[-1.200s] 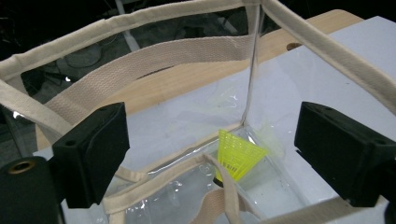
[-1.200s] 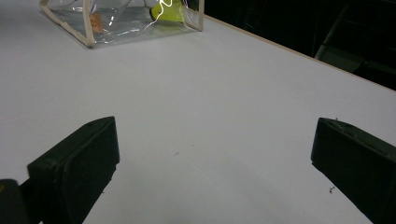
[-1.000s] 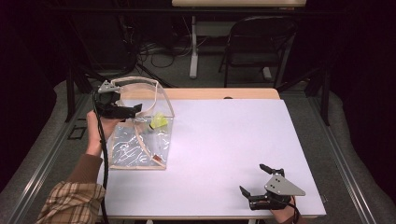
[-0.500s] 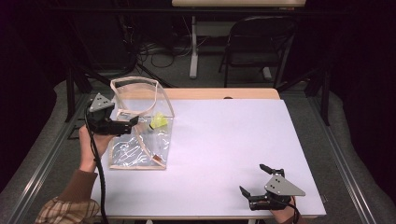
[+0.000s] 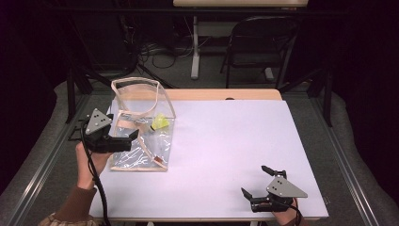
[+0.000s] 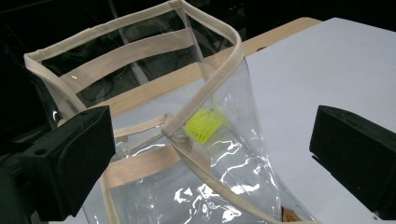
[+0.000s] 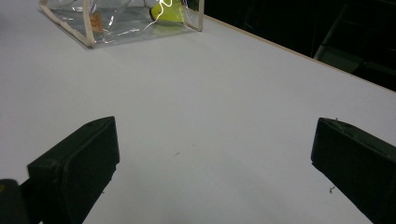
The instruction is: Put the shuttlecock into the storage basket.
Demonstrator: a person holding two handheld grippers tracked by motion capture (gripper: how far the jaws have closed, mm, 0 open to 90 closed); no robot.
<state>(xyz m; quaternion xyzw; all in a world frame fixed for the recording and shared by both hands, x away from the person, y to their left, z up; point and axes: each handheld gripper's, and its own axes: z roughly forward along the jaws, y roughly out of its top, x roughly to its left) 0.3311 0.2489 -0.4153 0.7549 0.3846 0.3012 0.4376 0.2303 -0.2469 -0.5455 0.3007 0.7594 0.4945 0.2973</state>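
A clear plastic bag (image 5: 141, 141) with beige trim stands open at the table's left. Inside it lies a small yellow object (image 5: 160, 123). My left gripper (image 5: 128, 140) is open at the bag's near-left side, low against its wall. In the left gripper view the bag (image 6: 224, 168) and the yellow object (image 6: 204, 125) sit between the wide-apart jaws of the left gripper (image 6: 210, 140). My right gripper (image 5: 255, 180) rests open on the table's near-right corner, holding nothing. From the right gripper (image 7: 215, 154), the bag (image 7: 116, 21) lies far off at the upper left.
The white table top (image 5: 235, 136) stretches between the bag and the right gripper. A small brown tag (image 5: 160, 160) sits at the bag's near corner. A wooden strip (image 5: 221, 94) edges the far side. A folding chair (image 5: 259, 47) and cables stand beyond.
My left gripper has dropped from the bag's top rim toward the person, down along the bag's left side. The right gripper has barely moved.
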